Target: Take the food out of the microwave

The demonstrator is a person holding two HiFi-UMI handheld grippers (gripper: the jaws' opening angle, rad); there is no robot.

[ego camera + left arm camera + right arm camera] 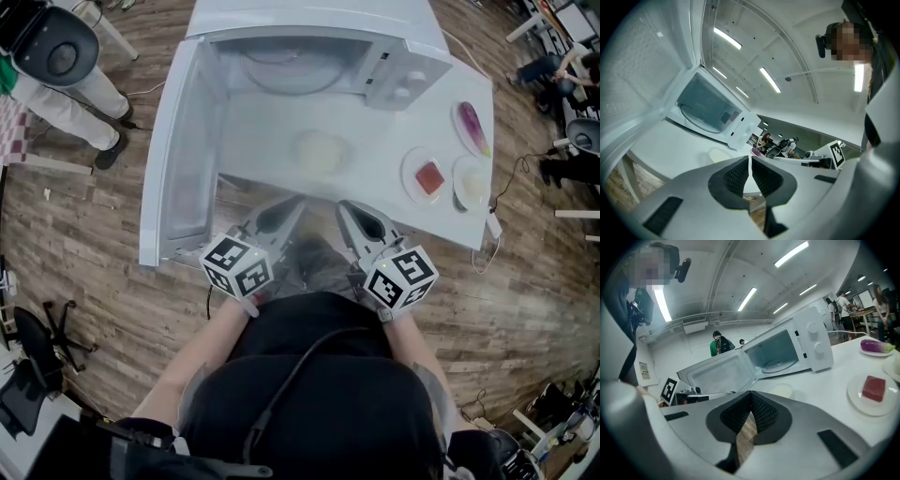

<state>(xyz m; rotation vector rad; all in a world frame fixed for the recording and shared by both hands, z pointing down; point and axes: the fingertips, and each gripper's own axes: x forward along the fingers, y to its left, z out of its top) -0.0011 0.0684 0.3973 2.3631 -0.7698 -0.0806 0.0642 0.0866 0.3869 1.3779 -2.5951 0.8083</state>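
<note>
Left tongs: pressed all but together, a hairline slit, nothing between. Right tongs: tips pressed together, empty. Both hover at the near edge of the white worktop, side by side, pointing toward the open white microwave at the far edge. Its cavity shows only the glass turntable. The pale round food dish sits on the worktop between the microwave's mouth and the near edge, straight ahead between the tongs. Being round, it has no long axis. Judgement: neither hand is clearly nearer.

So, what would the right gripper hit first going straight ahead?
Likely the pale dish on the table, just ahead of the shut right gripper; the open microwave lies beyond. Depth is unclear.
</note>
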